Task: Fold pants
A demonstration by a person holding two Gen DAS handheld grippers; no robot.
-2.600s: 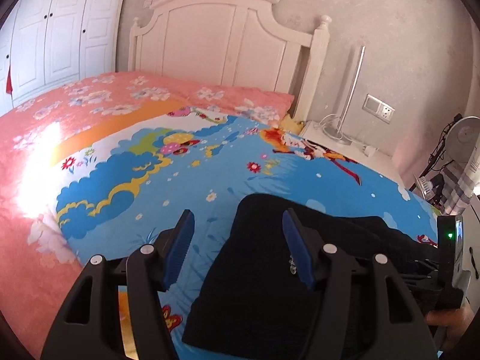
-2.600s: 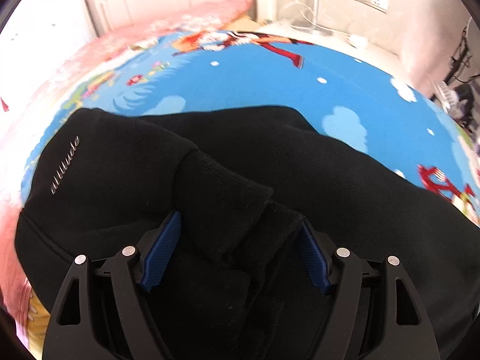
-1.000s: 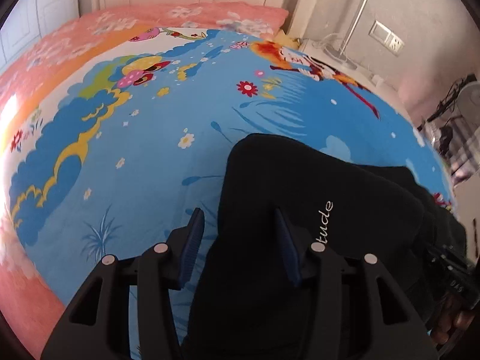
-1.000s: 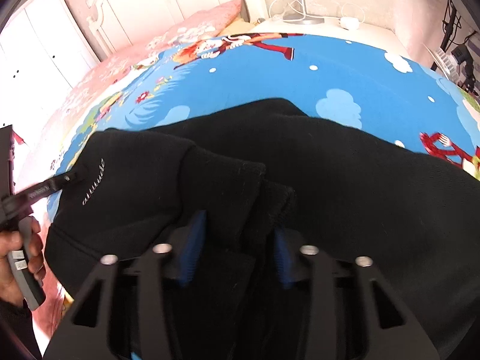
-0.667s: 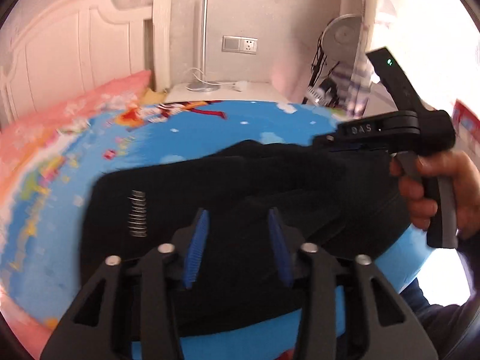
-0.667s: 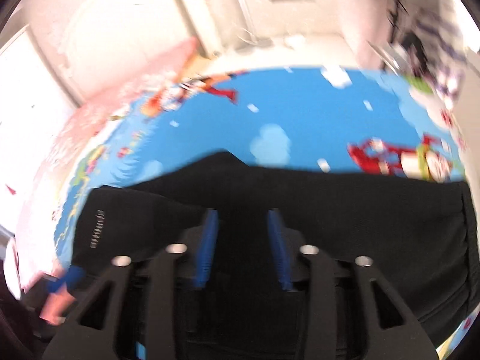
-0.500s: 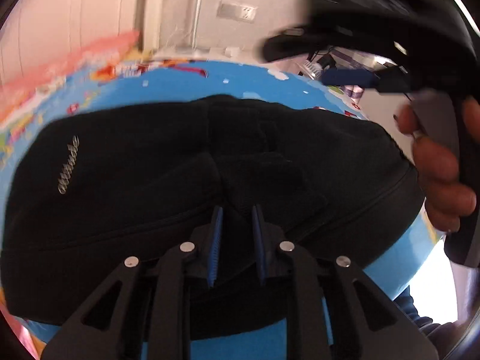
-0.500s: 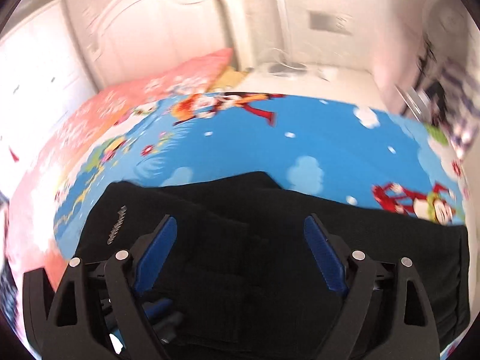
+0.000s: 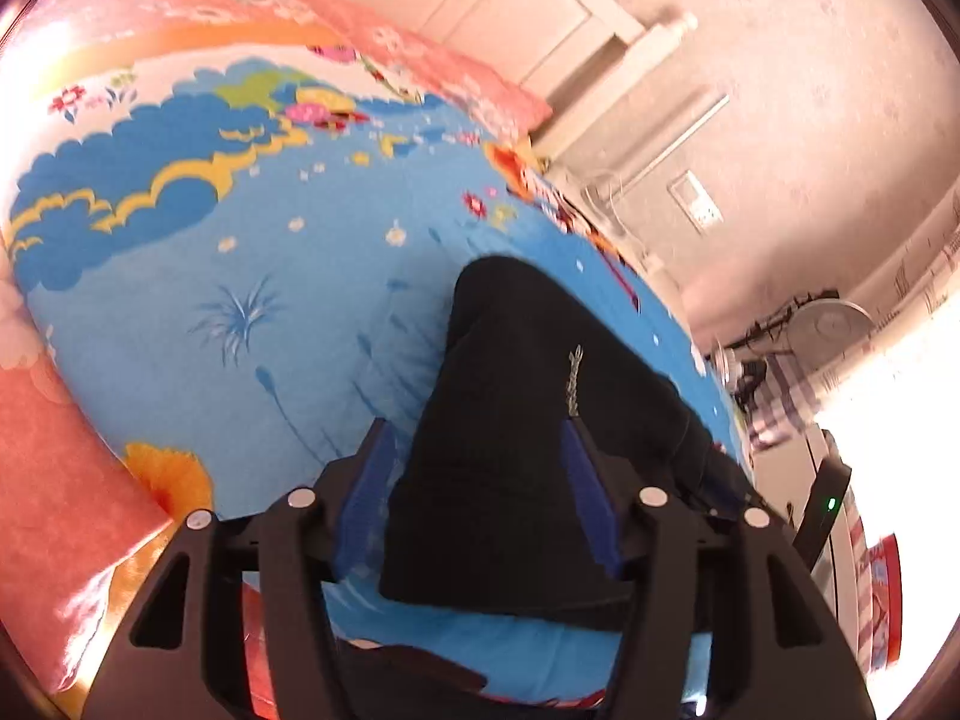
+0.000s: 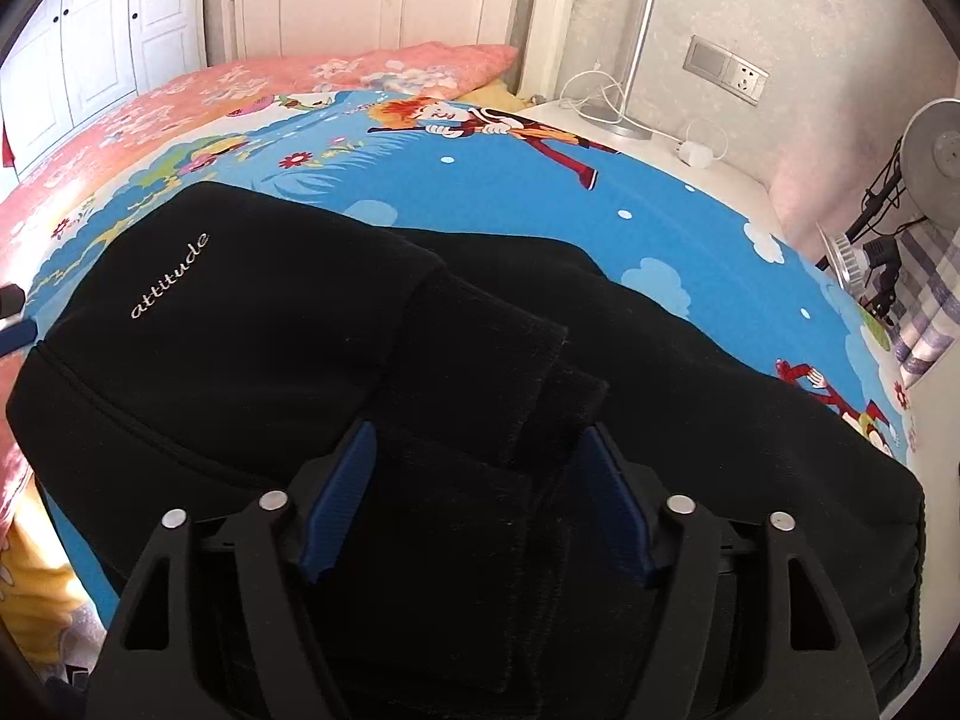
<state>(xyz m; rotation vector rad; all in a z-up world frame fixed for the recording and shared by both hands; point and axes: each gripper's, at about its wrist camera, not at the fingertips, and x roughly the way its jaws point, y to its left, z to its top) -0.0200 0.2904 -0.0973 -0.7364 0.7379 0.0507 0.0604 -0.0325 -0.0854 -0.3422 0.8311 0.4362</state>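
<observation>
The folded black fleece pants with small silver lettering are lying on the bright blue cartoon-print bedsheet, filling the lower middle of both views. The left claw is opening, its blue pads straddling the pants' edge. The right claw is closing, pads apart over the bunched cuffs.

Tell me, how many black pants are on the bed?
1. The black pants lie folded on the blue cartoon sheet, in front of both hand-held grippers. More clothes could be hidden outside the pictures.
</observation>
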